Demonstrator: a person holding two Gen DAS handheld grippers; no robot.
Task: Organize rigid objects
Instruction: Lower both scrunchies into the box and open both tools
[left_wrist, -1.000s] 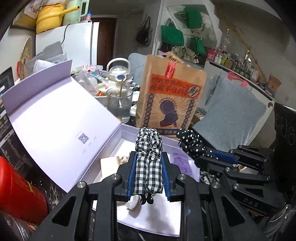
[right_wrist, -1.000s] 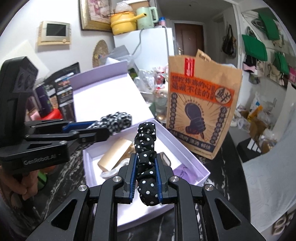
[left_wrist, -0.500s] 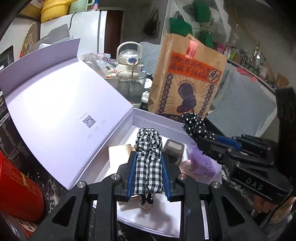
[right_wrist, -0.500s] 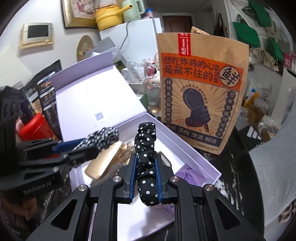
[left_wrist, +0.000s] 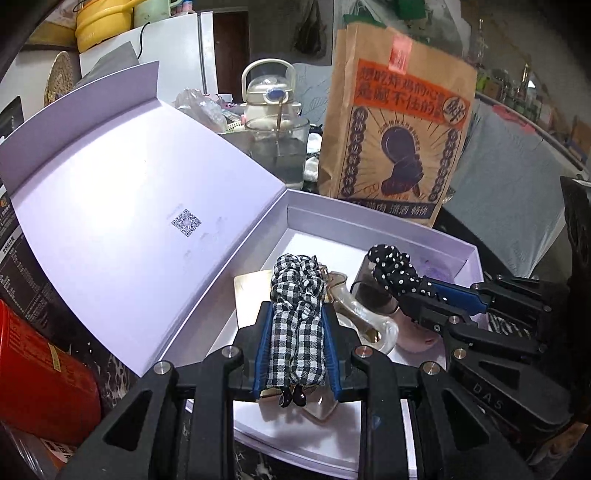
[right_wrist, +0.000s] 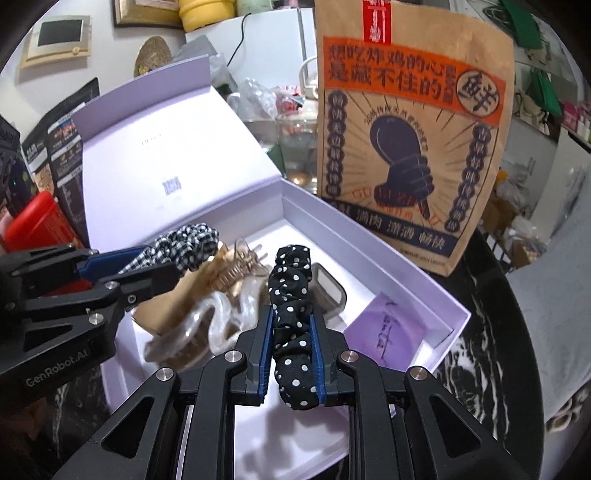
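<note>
left tool (left_wrist: 297, 354) grips a black-and-white gingham fabric scrunchie (left_wrist: 298, 317), right tool (right_wrist: 292, 363) a black white-dotted scrunchie (right_wrist: 293, 325), both poised above the open lilac cardboard box (right_wrist: 373, 236), apparently for placing beside the clear hair claws (right_wrist: 207, 325).

From the left wrist view, the open box (left_wrist: 384, 221) lies at centre on the table (left_wrist: 458, 229), its lid (left_wrist: 129, 206) leaning back toward 10 o'clock. Behind the box at 1 o'clock stands the paper bag (left_wrist: 399, 122); the glass jar (left_wrist: 277, 147) sits at 12, with the kettle (left_wrist: 267, 92) behind it. A canister (left_wrist: 40, 376) lies at 8 o'clock, beside the lid. Inside the box, the card (left_wrist: 253, 299) is left of the clear clip (left_wrist: 369, 317), and the paper note (right_wrist: 384, 332) lies toward 3 o'clock.
</note>
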